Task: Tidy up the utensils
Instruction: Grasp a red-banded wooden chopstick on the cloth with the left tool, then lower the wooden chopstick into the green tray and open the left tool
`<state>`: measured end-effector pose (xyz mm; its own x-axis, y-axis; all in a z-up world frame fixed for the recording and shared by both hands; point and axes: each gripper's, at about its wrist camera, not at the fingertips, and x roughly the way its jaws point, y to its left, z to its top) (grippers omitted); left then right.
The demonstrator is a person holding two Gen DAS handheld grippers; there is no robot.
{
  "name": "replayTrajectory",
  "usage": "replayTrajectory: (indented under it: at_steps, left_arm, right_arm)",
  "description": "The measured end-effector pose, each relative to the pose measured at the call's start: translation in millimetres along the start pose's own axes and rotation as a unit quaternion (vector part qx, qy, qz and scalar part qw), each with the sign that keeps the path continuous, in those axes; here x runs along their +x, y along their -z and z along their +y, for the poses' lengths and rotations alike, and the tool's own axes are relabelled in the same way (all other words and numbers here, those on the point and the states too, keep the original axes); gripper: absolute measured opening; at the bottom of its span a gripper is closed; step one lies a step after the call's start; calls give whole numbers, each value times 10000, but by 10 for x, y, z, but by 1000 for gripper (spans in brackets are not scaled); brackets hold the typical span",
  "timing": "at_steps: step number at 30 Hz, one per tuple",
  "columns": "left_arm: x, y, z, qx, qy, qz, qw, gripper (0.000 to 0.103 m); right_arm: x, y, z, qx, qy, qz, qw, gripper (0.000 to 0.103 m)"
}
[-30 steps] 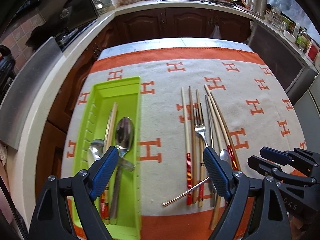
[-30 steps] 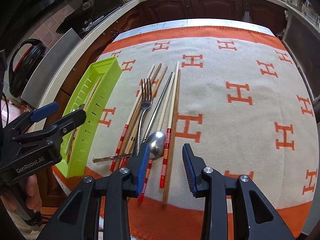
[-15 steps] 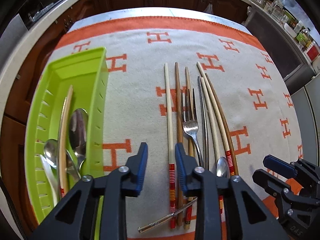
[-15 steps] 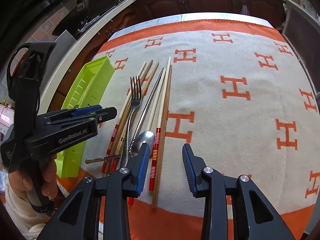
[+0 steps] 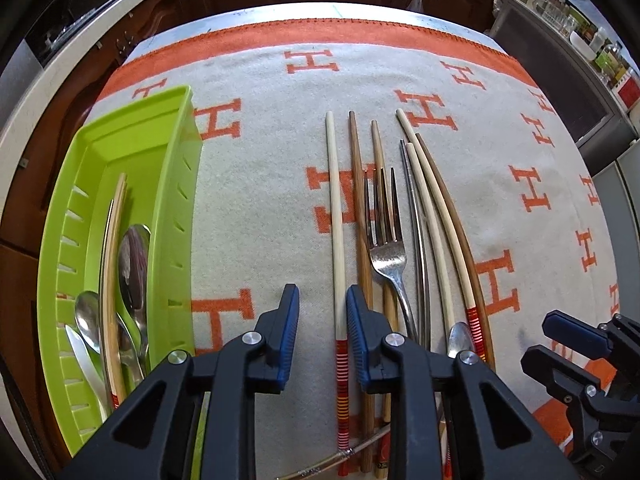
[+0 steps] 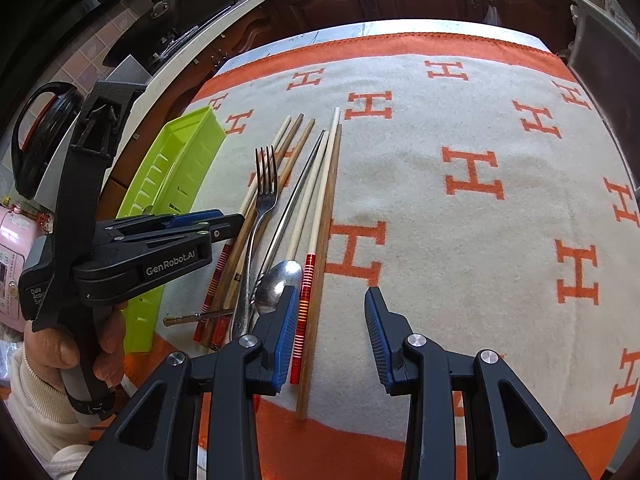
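Since a second ago the left gripper (image 5: 322,320) has swung away from the green tray (image 5: 176,208) and closed in on the loose row, its jaws narrowed from wide apart to a small gap. They are still released, gripping nothing, though the pale chopstick (image 5: 335,220) now runs up between them, nearer the right-hand jaw. Thin, stiff and light, that stick looks smooth enough to slip or roll, so I judge the striped handle end, just at the jaws, the best place to pinch it. Just right of it lie brown chopsticks, a fork (image 5: 386,240) and a spoon (image 5: 458,338), close enough to be nudged. Left of the jaws, the tray already holds spoons and a chopstick. Beside the row the right gripper (image 6: 332,328) hangs released over the patterned cloth (image 6: 460,240) covering the desk, as before.
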<state>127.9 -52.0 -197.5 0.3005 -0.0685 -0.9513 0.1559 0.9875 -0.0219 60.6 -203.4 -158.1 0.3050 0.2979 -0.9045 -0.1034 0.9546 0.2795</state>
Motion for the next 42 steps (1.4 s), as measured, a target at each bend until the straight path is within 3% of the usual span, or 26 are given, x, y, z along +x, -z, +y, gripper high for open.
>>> replayTrajectory:
  at_steps: [6, 8, 9, 15, 21, 32, 37, 42]
  left_arm:
    - [22, -18, -79, 81, -137, -208, 9997, 22]
    - [19, -7, -84, 120, -28, -314, 9994, 6]
    - [18, -1, -82, 97, 33, -343, 9994, 4]
    - [-45, 45, 24, -224, 251, -374, 9987, 3]
    - [-524, 125, 199, -366, 316, -743, 9961, 3]
    - [-1453, 408, 792, -570, -167, -1335, 9893, 3]
    - [-1536, 530, 994, -721, -354, -1357, 9875, 3]
    - [-1294, 568, 1027, -601, -701, -1063, 9900, 3]
  right_arm:
    - [10, 3, -1, 10, 8, 21, 10000, 35]
    - [14, 7, -4, 21, 16, 35, 10000, 35]
    - [16, 11, -5, 25, 23, 43, 10000, 35]
    - [6, 22, 1, 30, 72, 41, 10000, 35]
    - [-7, 43, 10, 40, 98, 45, 9999, 35]
    - [107, 8, 126, -12, 140, 149, 9998, 34]
    - [214, -28, 182, -32, 300, 188, 9994, 34]
    - [299, -27, 203, -59, 503, 219, 9985, 34]
